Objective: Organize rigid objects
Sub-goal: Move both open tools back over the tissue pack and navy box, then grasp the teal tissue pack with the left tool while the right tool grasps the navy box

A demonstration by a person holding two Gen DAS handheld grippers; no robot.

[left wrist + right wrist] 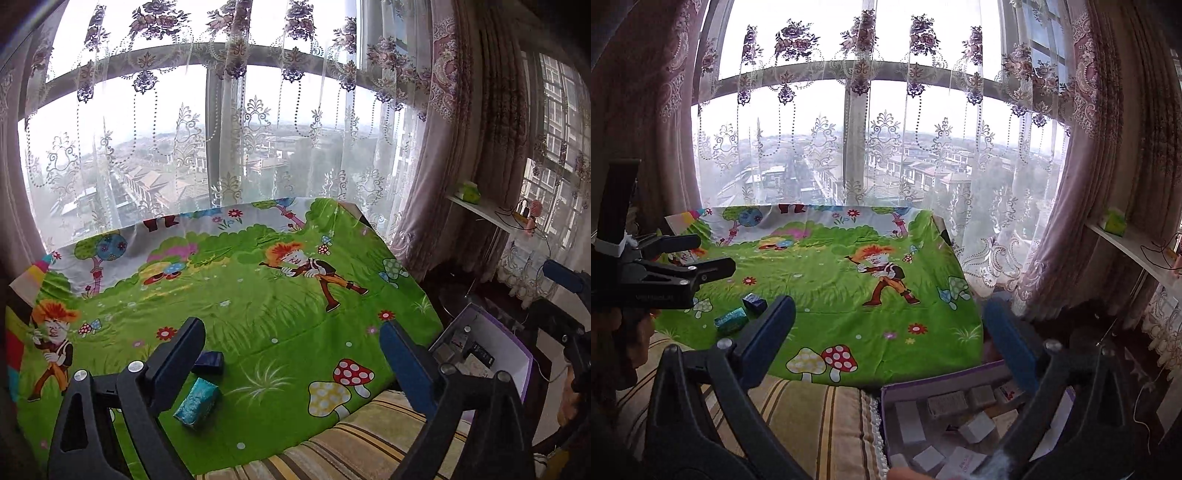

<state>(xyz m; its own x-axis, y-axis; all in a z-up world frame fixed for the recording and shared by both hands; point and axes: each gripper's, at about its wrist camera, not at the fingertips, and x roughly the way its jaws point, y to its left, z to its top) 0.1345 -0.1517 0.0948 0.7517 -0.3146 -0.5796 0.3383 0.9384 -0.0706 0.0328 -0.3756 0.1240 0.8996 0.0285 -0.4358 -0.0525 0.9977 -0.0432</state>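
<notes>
1. A cartoon-print green cloth (258,306) covers the table by the window.
2. A purple-rimmed box (960,413) of small packets sits off its right edge.
3. Left gripper (291,354) and right gripper (890,332): both spread wide, empty.
4. A glittery teal block (197,404) lies near the cloth's front-left, a dark blue block (209,362) just behind.

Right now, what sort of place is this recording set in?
Probably a high-floor home room: embroidered sheer lace curtains over a window onto rooftops, a bright green cartoon-print cloth, and a striped beige cushion.
</notes>
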